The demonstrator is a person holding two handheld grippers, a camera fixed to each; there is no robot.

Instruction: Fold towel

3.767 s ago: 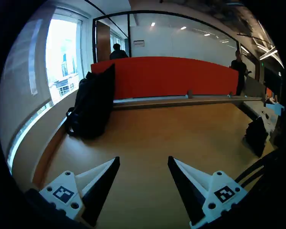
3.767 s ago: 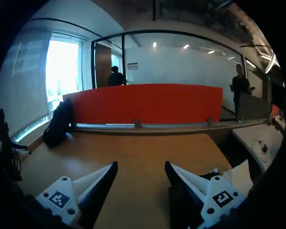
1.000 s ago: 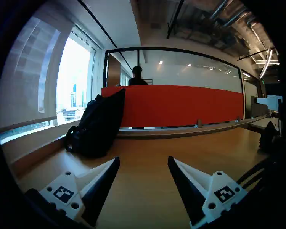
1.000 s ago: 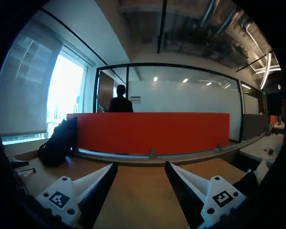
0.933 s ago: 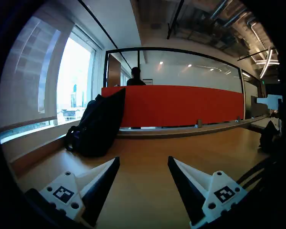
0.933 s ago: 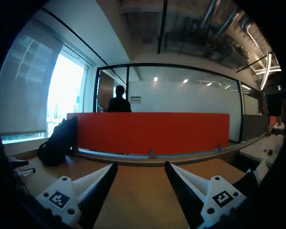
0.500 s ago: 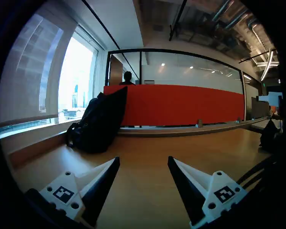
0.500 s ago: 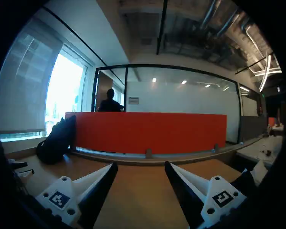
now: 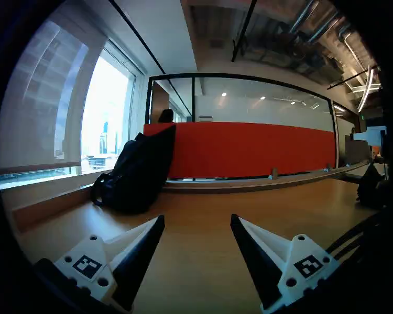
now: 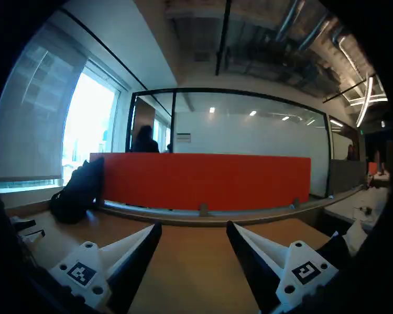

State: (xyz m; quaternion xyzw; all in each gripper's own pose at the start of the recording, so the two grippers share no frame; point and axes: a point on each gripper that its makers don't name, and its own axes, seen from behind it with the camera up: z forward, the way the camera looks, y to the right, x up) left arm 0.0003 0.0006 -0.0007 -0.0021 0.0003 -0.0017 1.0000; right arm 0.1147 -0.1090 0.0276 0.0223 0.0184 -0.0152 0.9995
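Released and empty, left hand-held gripper (image 9: 197, 216) and right hand-held gripper (image 10: 194, 224) hung over the worktop (image 9: 280, 204); towel direction couldn't be told.

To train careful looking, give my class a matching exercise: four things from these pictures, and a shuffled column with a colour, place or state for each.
1. backpack
2. divider panel
3. desk
4. left gripper

A. light wood
B. open, holding nothing
C. black, by the window
D. red, upright at the desk's far edge

Pairs: 1-C, 2-D, 3-A, 4-B.
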